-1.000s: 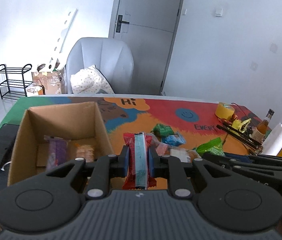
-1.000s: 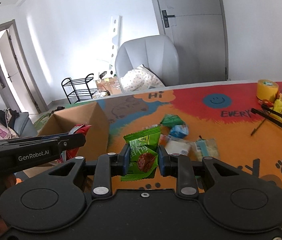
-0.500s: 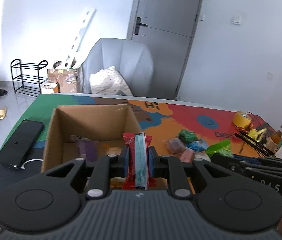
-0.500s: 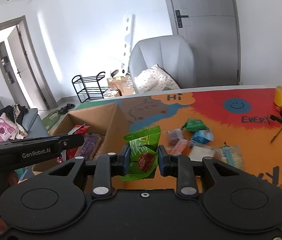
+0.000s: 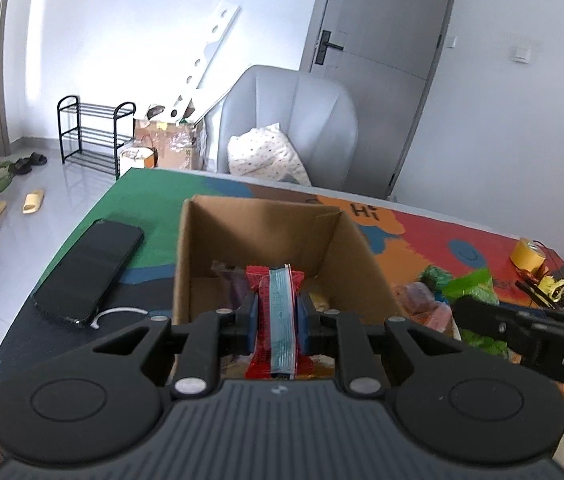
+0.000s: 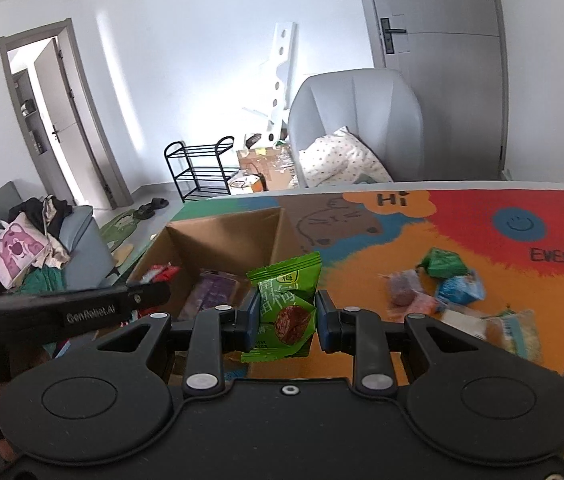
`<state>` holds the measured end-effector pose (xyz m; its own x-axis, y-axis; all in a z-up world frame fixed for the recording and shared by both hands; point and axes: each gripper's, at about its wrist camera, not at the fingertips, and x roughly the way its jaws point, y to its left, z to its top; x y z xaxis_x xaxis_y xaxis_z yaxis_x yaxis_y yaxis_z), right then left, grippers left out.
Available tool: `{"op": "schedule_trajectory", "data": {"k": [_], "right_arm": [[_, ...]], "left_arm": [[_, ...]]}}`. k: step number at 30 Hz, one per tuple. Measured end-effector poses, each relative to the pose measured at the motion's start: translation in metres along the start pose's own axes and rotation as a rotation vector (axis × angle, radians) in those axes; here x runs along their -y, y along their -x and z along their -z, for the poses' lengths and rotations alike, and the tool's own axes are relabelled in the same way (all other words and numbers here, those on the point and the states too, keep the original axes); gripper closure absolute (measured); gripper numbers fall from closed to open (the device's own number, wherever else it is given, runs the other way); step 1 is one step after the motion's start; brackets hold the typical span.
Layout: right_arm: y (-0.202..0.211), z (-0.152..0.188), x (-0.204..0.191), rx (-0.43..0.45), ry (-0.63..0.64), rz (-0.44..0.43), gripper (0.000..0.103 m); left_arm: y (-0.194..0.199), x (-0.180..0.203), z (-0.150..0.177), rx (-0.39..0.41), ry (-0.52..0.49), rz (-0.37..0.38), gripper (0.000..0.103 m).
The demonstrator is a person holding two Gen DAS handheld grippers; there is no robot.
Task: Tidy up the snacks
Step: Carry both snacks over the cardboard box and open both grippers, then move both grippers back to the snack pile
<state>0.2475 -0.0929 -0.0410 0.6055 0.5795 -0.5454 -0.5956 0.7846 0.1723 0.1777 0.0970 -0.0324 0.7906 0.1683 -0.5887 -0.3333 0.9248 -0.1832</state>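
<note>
My left gripper [image 5: 275, 326] is shut on a red snack packet with a pale blue stripe [image 5: 275, 312] and holds it over the open cardboard box [image 5: 261, 228]. The box holds a purple packet [image 6: 211, 292] and another snack. My right gripper [image 6: 286, 320] is shut on a green plum snack packet [image 6: 288, 304], just right of the box's near corner [image 6: 277, 232]. Several loose snacks lie on the colourful mat to the right, among them a green one [image 6: 442, 262] and a blue one [image 6: 460, 288]. The left gripper's side [image 6: 81, 308] shows in the right wrist view.
A black phone [image 5: 89, 268] with a white cable lies left of the box. A yellow tape roll [image 5: 528, 254] and small tools sit at the mat's far right. A grey armchair [image 5: 290, 124] stands beyond the table's far edge.
Both grippers have moved left towards the box with their packets. The left one now holds the red packet over the box opening. The right one is nearer the box's corner.
</note>
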Motion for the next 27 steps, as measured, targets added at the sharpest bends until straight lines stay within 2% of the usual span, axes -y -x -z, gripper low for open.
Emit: {"op": "schedule_trajectory", "data": {"k": [11, 14, 16, 18, 23, 25, 27], "right_arm": [[-0.013, -0.007, -0.031, -0.003, 0.027, -0.043, 0.076], [-0.011, -0.01, -0.032, 0.006, 0.001, -0.073, 0.073], [-0.01, -0.011, -0.031, 0.007, -0.011, -0.076, 0.062], [-0.007, -0.01, -0.029, 0.012, -0.014, -0.064, 0.058], [0.001, -0.009, -0.017, 0.023, -0.037, -0.03, 0.054], [0.006, -0.007, -0.008, 0.024, -0.053, -0.009, 0.053], [0.01, -0.005, 0.002, 0.021, -0.074, 0.011, 0.053]], "left_arm": [[0.004, -0.014, 0.005, -0.014, 0.018, 0.024, 0.08], [0.005, -0.016, 0.005, -0.017, 0.03, 0.028, 0.075], [0.006, -0.016, 0.005, -0.013, 0.034, 0.025, 0.067], [0.008, -0.017, 0.006, -0.005, 0.038, 0.025, 0.058], [0.01, -0.01, 0.006, 0.002, 0.035, 0.035, 0.039], [0.01, -0.006, 0.006, 0.007, 0.033, 0.041, 0.028], [0.011, -0.002, 0.006, 0.008, 0.034, 0.046, 0.022]]}}
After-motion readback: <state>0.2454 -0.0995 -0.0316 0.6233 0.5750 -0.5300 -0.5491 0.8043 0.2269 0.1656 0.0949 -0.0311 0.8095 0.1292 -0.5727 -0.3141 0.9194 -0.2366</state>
